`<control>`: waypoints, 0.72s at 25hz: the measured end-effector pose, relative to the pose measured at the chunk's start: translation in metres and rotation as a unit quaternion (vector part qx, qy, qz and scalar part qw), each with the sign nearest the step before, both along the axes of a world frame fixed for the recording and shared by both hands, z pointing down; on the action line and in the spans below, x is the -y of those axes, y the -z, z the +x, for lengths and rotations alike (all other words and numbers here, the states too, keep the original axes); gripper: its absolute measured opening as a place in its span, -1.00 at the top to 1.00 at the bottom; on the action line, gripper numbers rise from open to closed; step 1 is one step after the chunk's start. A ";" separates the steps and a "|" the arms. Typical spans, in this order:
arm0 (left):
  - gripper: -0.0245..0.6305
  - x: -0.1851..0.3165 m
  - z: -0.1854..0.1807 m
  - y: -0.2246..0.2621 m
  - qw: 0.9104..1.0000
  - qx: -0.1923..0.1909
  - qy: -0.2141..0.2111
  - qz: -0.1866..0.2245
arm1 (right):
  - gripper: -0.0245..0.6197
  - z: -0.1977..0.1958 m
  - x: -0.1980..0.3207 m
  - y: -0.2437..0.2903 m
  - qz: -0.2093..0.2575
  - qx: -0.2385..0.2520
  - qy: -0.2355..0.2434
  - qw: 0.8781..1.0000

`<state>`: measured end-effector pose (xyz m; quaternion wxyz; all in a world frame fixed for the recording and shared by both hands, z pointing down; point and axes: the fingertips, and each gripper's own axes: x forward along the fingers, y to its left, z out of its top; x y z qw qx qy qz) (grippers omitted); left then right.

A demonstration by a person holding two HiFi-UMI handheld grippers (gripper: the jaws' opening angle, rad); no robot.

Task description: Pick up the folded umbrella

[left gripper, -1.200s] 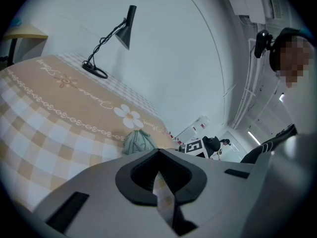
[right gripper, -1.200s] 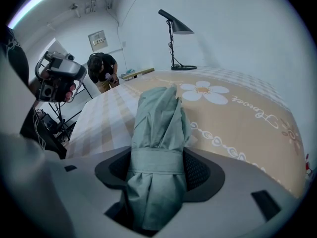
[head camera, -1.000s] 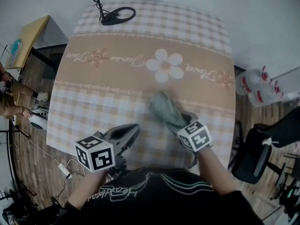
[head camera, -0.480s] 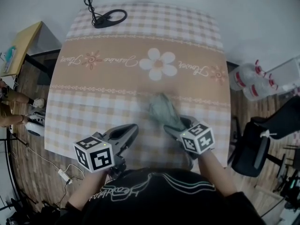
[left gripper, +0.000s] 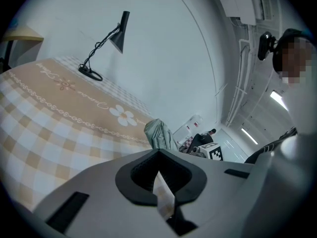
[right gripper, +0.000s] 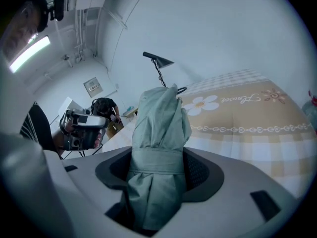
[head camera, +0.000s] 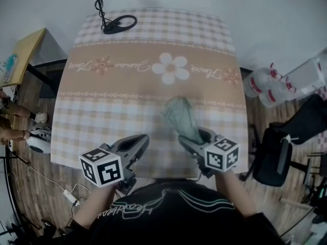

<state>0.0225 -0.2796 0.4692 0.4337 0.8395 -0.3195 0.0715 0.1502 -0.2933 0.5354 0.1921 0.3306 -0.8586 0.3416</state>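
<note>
The folded umbrella (head camera: 180, 117) is a grey-green fabric bundle with a strap round its middle. My right gripper (head camera: 196, 137) is shut on it near the strap and holds it off the checked tablecloth (head camera: 102, 116), tip pointing away from me. In the right gripper view the umbrella (right gripper: 159, 133) fills the gap between the jaws of the right gripper (right gripper: 158, 172). My left gripper (head camera: 140, 141) hovers over the table's near edge, left of the umbrella, jaws together with nothing in them. The left gripper view shows the umbrella (left gripper: 158, 134) beyond the left gripper (left gripper: 161, 192).
A black desk lamp (head camera: 115, 19) stands at the table's far left corner. Large water bottles (head camera: 265, 88) and a black chair (head camera: 286, 152) are on the floor to the right. A yellow side table (head camera: 20, 50) and a seated person are at the left.
My right gripper has come up and back toward the near edge with the umbrella, which has rolled and tilted. The left gripper has barely shifted.
</note>
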 end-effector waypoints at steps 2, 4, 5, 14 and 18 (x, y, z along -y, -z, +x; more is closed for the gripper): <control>0.93 -0.009 -0.003 0.006 1.000 -0.002 -0.002 0.008 | 0.08 -0.005 -0.009 0.012 0.009 0.018 -0.008 1.000; 0.93 -0.018 -0.006 0.012 1.000 -0.006 -0.003 0.016 | 0.08 -0.010 -0.018 0.026 0.023 0.027 -0.012 0.999; 0.93 -0.022 -0.008 0.015 1.000 -0.008 -0.004 0.020 | 0.08 -0.012 -0.022 0.033 0.031 0.032 -0.014 0.999; 0.93 -0.065 -0.018 0.050 0.998 -0.024 -0.011 0.063 | 0.08 -0.033 -0.070 0.096 0.090 0.075 -0.025 0.993; 0.93 -0.082 -0.019 0.067 0.996 -0.032 -0.016 0.086 | 0.08 -0.038 -0.091 0.120 0.112 0.089 -0.027 0.989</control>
